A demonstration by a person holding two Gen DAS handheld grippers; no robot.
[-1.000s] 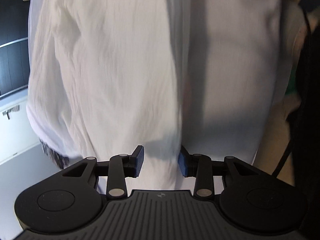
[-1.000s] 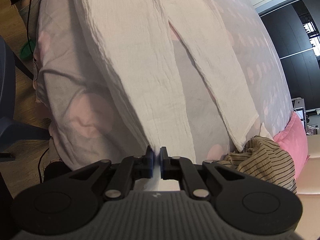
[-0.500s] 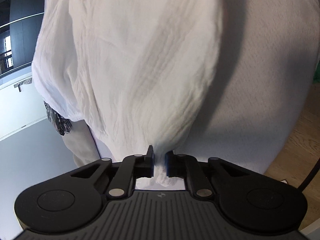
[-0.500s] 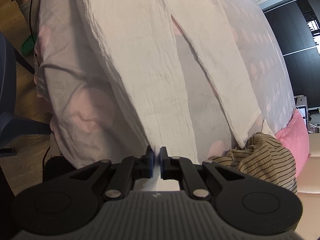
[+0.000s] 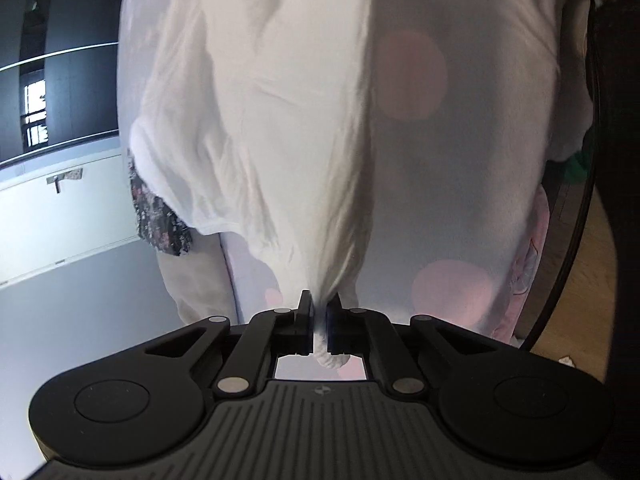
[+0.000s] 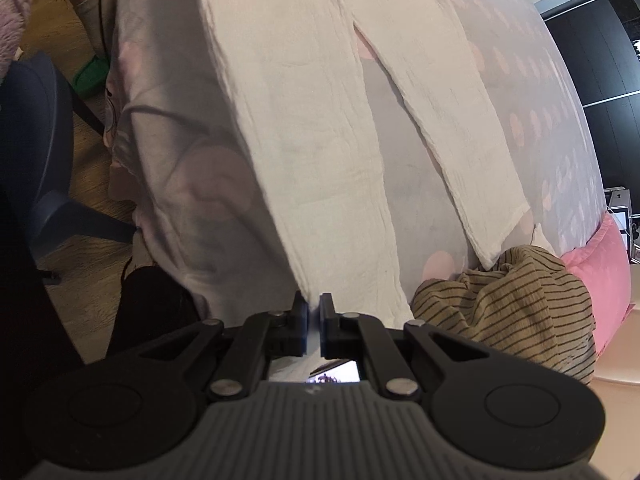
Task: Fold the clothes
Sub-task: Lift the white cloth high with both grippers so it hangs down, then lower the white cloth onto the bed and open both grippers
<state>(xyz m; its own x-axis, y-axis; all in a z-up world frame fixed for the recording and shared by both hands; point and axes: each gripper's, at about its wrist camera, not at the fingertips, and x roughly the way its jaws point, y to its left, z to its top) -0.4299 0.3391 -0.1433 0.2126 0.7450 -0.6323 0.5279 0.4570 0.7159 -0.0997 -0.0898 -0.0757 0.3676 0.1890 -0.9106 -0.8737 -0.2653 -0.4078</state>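
The left gripper [image 5: 319,312] and the right gripper [image 6: 314,314] are each clamped on an edge of the white crinkled cotton trousers [image 6: 304,140], which lie spread on the grey pink-dotted bedsheet [image 6: 532,92] near a striped olive garment [image 6: 512,304] at right.

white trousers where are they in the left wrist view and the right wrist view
Left wrist: white trousers bunched upper centre-left, pinched by the shut left gripper.
Right wrist: both legs spread down the middle, one hem pinched by the shut right gripper.
Shared landmark: grey bedsheet with pink dots.
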